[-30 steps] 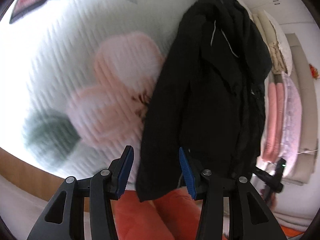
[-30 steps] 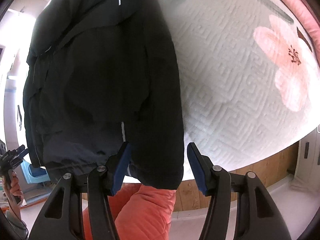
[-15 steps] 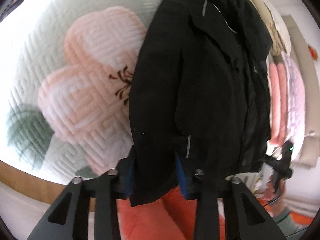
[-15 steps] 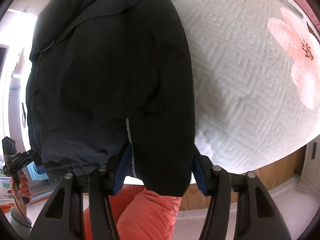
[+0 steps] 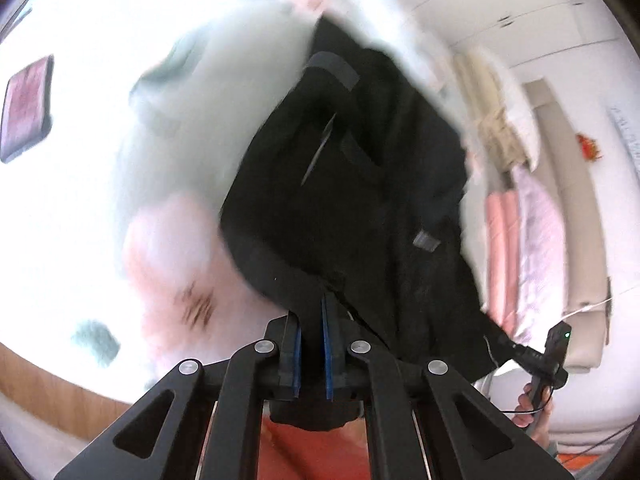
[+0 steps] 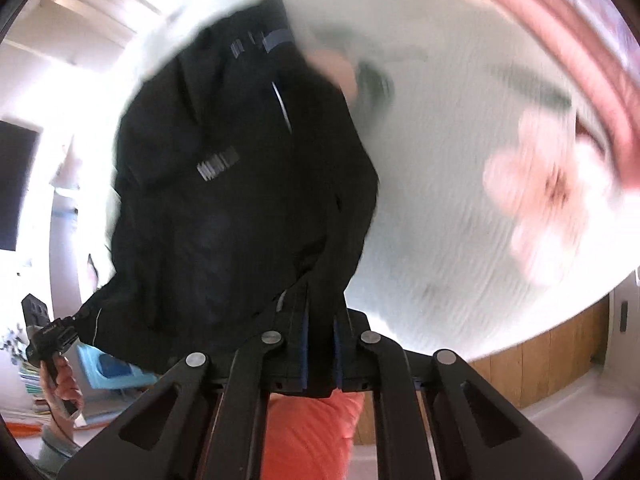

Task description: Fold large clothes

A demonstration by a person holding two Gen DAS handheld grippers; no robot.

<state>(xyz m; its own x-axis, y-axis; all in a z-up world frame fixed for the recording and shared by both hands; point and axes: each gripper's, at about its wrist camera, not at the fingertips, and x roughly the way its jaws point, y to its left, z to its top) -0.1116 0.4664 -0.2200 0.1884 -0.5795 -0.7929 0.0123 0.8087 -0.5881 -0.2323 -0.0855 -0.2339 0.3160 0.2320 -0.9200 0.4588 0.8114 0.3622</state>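
So right now I've got both ends of the black jacket [image 5: 360, 184] pinched. The left hand-held gripper [image 5: 311, 344] is clamped down on the near hem corner, blue pads squeezed together with cloth bunched between them, and the right hand-held gripper [image 6: 319, 354] is doing the same on the other bottom corner. Both sets of jaws have just been closing, and there's fabric in each.

The jacket stretches away from each gripper, straight out ahead of the fingers, with its far end toward the back of the bed [image 6: 460, 240], that quilt with the pink flowers. Gripping the two hem corners makes sense to me: it keeps the bottom edge taut between my hands, so I'd guess the hem can be carried over the body in one clean fold instead of flopping.

Everything's pretty blurry, so I can't tell how much of the jacket is actually touching the quilt. Below both grippers there's something orange [image 6: 312, 436], probably my legs.
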